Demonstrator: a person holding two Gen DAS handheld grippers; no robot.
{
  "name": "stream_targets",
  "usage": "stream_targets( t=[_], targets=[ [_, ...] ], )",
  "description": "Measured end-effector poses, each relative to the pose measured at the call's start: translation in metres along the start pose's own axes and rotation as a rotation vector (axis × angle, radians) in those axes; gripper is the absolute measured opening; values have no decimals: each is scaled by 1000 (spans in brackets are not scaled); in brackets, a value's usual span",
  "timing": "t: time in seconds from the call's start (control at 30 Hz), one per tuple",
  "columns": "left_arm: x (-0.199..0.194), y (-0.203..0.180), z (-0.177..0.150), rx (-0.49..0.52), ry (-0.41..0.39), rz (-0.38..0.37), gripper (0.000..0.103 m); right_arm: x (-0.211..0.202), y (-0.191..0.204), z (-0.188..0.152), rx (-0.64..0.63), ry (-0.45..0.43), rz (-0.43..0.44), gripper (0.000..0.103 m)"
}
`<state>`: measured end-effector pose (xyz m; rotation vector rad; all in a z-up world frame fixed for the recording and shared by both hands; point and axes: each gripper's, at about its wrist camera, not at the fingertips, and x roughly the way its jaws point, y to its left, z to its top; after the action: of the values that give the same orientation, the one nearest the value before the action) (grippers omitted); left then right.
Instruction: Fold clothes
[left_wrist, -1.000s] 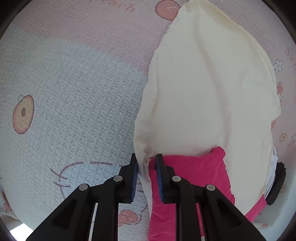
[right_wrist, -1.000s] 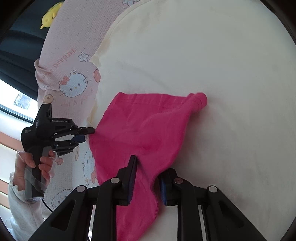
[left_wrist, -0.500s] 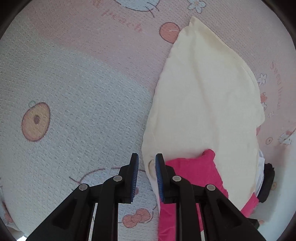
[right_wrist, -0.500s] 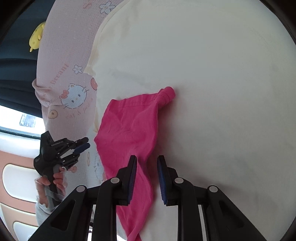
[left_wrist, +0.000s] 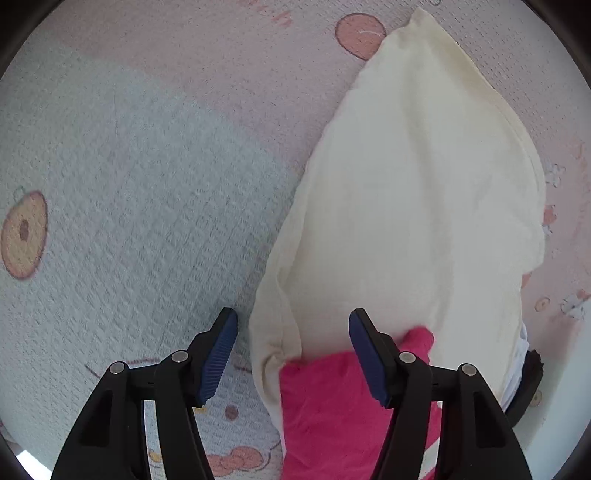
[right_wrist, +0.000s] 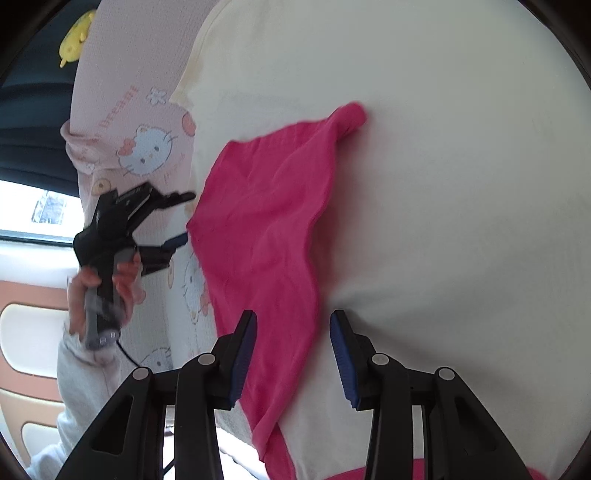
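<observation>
A bright pink garment (right_wrist: 266, 221) lies crumpled on a larger cream cloth (right_wrist: 443, 184). My right gripper (right_wrist: 293, 354) hovers over the garment's lower edge. Its jaws are opening, and the pink fabric runs between them without the pads pressing on it. In the left wrist view my left gripper (left_wrist: 293, 354) points steeply down at the corner where the cream cloth (left_wrist: 406, 203) meets the pink garment (left_wrist: 332, 406). Its jaws are opening too, with that corner lying loose between them. The right wrist view shows a hand holding the left gripper (right_wrist: 173, 221) at the garment's left edge.
Everything rests on a pink and pale blue bed cover (left_wrist: 129, 184) printed with cartoon cats, whose edge (right_wrist: 74, 147) drops off at the left. A yellow toy (right_wrist: 75, 44) sits beyond it. A grey sleeve (right_wrist: 81, 369) is at lower left.
Both pairs of jaws have spread from nearly shut to wide apart. The right one has let go of the pink fabric. The left gripper has sunk closer to the cloth corner.
</observation>
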<state>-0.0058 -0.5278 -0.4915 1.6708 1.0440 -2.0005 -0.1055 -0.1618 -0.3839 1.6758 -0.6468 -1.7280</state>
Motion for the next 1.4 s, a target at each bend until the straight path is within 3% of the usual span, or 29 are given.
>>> stream_targets(
  t=[0.1,0.17,0.2,0.23,0.3,0.33,0.47,0.57,0.6,0.63,0.7,0.73,0.83,0.93,0.97,1.07,1.1,1.13,1.2,1.3,1.4],
  targets=[
    [10,-18,-2,131,11,142,60,9,9,-1,-33,16,-29,40],
    [17,-32,-14,231,-6,259,53,13,16,0,-67,13,-51,40],
    [20,-39,-22,293,-25,313,46,14,18,2,-75,14,-55,40],
    [21,-45,-31,351,-46,329,29,14,18,4,-77,11,-52,40],
    [20,-49,-44,414,-46,360,15,14,14,7,-62,-2,-30,40],
    [19,-48,-48,439,-45,376,13,14,12,8,-55,-8,-18,40],
    [12,-26,-48,476,-50,430,9,11,7,9,-47,-14,9,40],
    [7,6,-39,427,-24,394,9,10,6,8,-50,-18,10,40],
    [7,15,-36,412,-25,426,5,10,7,8,-57,-18,6,40],
    [-3,14,-9,412,-46,494,4,10,8,9,-66,-19,1,40],
    [-6,27,4,401,-75,533,4,11,10,9,-84,-23,-10,39],
    [-8,37,8,355,-71,492,4,11,11,9,-96,-27,-20,37],
    [-23,59,10,199,-48,244,4,11,13,11,-124,-34,-59,22],
    [-36,62,0,139,-67,16,5,8,4,14,-87,-39,-53,12],
    [-39,61,-3,135,-75,-18,5,6,2,13,-82,-43,-54,12],
    [-42,56,-14,137,-85,-72,10,2,-1,12,-59,-49,-45,12],
    [-39,54,-19,148,-70,-81,19,0,-2,11,-47,-46,-32,12],
    [-36,52,-23,161,-54,-91,36,-3,-4,9,-35,-49,-23,13],
    [-31,48,-31,190,-39,-102,54,-7,-7,7,-1,-56,-9,14],
    [-23,48,-40,199,-16,-105,54,-9,-11,4,30,-40,19,31],
    [-11,51,-48,194,19,-94,54,-5,-10,1,41,-11,54,31]
  ],
)
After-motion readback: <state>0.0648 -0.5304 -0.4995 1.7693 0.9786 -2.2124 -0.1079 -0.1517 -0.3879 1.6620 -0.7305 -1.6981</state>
